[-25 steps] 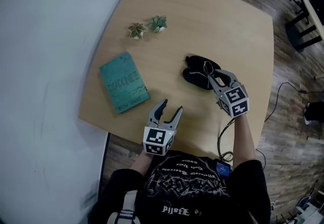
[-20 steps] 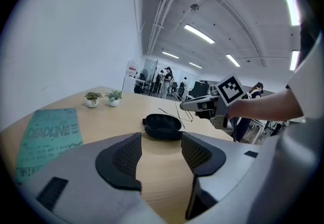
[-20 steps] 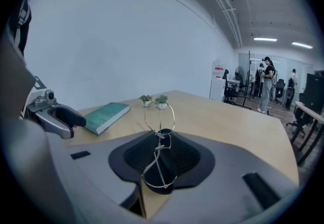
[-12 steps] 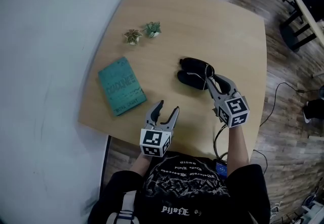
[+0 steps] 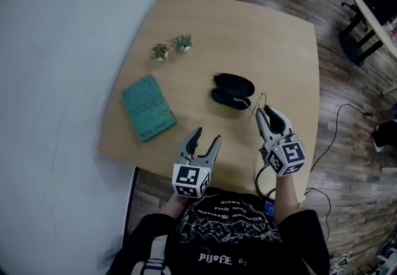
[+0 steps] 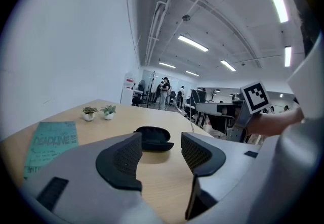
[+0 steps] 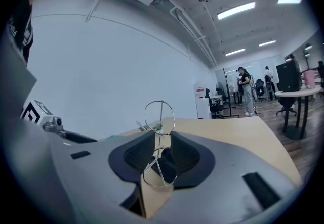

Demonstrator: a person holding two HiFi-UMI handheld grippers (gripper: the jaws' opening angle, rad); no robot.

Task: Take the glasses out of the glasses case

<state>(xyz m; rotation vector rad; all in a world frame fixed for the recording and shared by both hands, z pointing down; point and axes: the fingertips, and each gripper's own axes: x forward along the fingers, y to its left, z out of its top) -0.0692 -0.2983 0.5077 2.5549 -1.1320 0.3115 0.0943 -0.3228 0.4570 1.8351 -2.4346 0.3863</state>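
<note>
The right hand-held gripper (image 7: 162, 151) is clamped on the wire-framed glasses (image 7: 160, 117), one lens standing above its jaws and one hanging below. The glasses are outside the black glasses case (image 5: 234, 89), which lies open on the bench (image 5: 279, 50) just beyond this gripper's tips. The left hand-held gripper (image 6: 159, 154) has its jaws apart with nothing between them, near the bench's front edge. Farther left lies a teal book (image 5: 147, 108).

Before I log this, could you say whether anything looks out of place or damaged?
Nothing stands out. The glasses case lies open on the table, and the right gripper holds the glasses, which look undamaged.
</note>
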